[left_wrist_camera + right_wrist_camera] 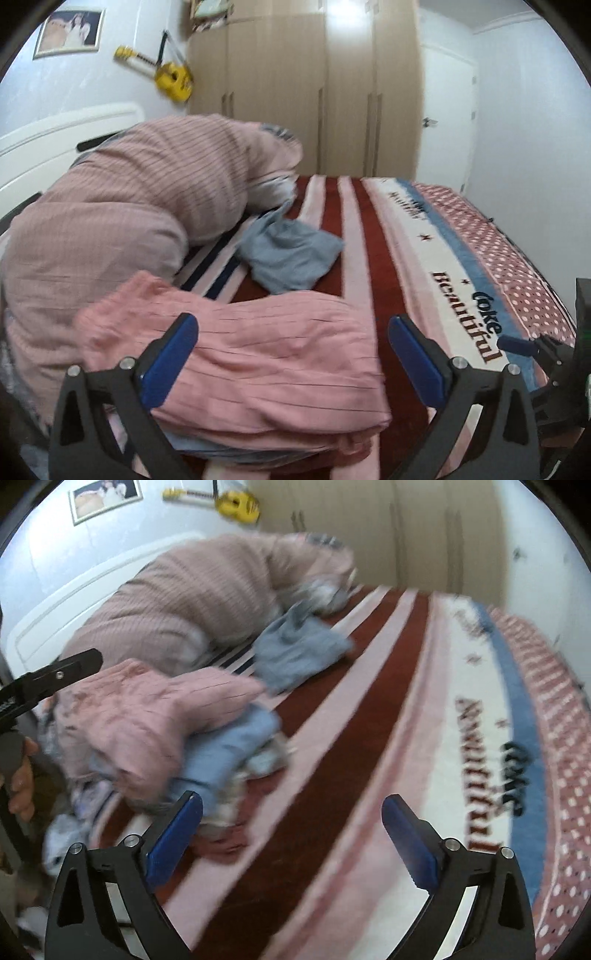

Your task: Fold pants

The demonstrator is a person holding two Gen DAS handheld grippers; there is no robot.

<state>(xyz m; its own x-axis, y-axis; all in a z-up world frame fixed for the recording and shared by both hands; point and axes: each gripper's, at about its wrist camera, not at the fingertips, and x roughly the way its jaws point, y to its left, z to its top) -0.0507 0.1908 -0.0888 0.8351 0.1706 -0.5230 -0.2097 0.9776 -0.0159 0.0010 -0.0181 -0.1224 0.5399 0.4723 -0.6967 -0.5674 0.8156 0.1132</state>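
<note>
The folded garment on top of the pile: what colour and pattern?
The folded garment is pink with thin dark lines, clearest in the left wrist view.

pink pants: ribbed knit cloth, matt. blanket at 12 o'clock of them: fuzzy fleece. quilt at 10: soft corded cloth. wardrobe: smooth wood-look panels, slight sheen. gripper pads: matt blue plastic.

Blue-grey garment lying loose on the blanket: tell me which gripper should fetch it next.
Probably the left gripper: the blue-grey garment lies almost straight ahead of its open jaws, just beyond the folded pink pants. The right gripper, also open, sees it off to its left.
</note>
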